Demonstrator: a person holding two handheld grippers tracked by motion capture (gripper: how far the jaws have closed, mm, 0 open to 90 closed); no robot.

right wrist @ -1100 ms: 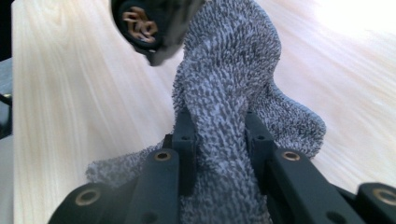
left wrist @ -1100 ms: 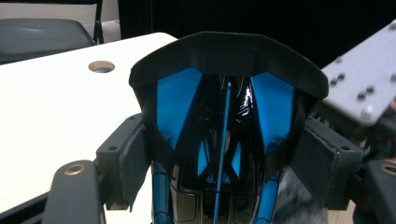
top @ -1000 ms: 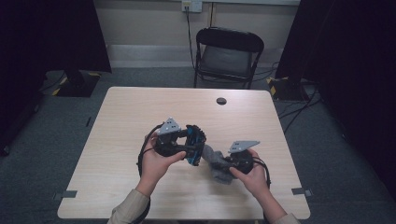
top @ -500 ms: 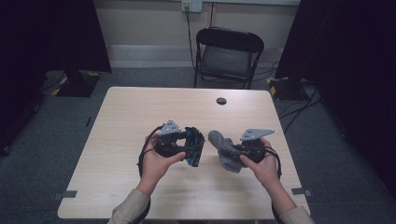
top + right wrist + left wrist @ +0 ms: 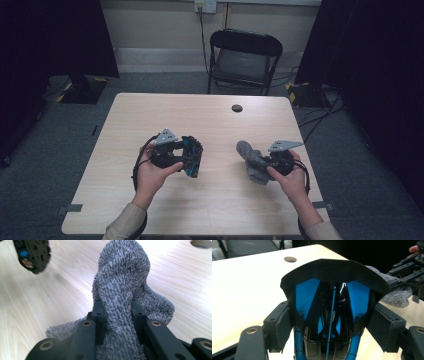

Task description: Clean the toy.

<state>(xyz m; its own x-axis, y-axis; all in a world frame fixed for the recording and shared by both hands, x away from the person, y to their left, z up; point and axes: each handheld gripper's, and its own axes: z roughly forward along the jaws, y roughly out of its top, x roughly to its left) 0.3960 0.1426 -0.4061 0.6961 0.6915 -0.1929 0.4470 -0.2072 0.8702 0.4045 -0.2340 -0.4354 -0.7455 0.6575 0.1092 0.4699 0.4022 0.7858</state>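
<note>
From the high view, the left gripper (image 5: 192,159) clamps a glossy black-and-blue plastic object (image 5: 191,158) above the pale wooden table (image 5: 150,115), while the right gripper (image 5: 260,162) pinches a grey terry cloth (image 5: 251,161), well apart, likely for wiping.

In the left gripper view, padded jaws squeeze the object's sides, presenting its face.

In the right gripper view, jaws are closed on a bunched fold, leaving a wad free.

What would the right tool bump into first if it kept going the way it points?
Probably the left tool and the black and blue object it holds; bare table lies between. The grey cloth leads, though depth is unclear.
</note>
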